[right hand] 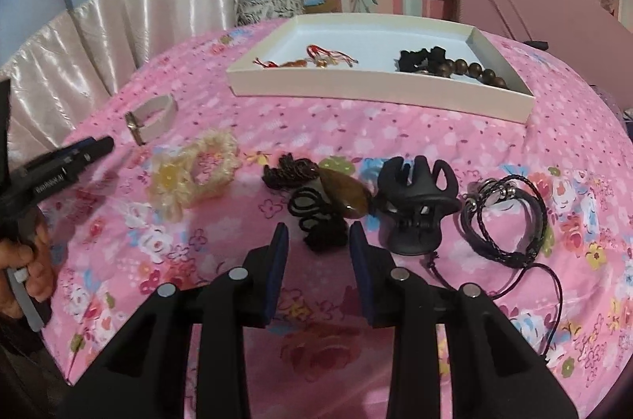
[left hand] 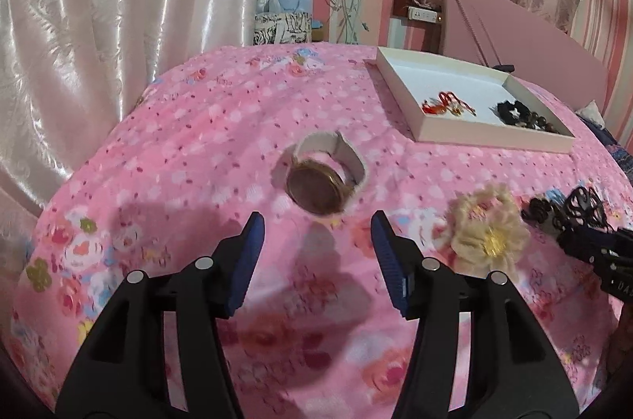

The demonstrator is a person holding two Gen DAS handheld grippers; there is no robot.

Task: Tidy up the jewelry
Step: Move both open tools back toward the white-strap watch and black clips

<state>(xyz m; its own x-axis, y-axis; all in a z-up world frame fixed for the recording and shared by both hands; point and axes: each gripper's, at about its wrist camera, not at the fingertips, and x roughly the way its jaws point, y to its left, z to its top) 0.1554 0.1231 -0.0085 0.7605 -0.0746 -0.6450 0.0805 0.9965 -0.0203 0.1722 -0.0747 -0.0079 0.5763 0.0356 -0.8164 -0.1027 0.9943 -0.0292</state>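
My white tray (right hand: 379,92) already holds red strings and dark beads. The watch (left hand: 322,181), flower scrunchie (right hand: 194,173) and claw clip (right hand: 415,209) wait on the bed (right hand: 395,138). Both hand-held grippers, left (left hand: 316,256) and right (right hand: 318,260), are open and empty.

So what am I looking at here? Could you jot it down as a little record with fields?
surface: pink floral bedspread
container: white tray, open, on the bedspread
in tray: red cord charms; dark bead bracelet
left tool: open, empty, pointing at the watch
right tool: open, empty, near the amber pendant
loose on bedspread: cream crochet flower; black hair claw; black braided bracelet
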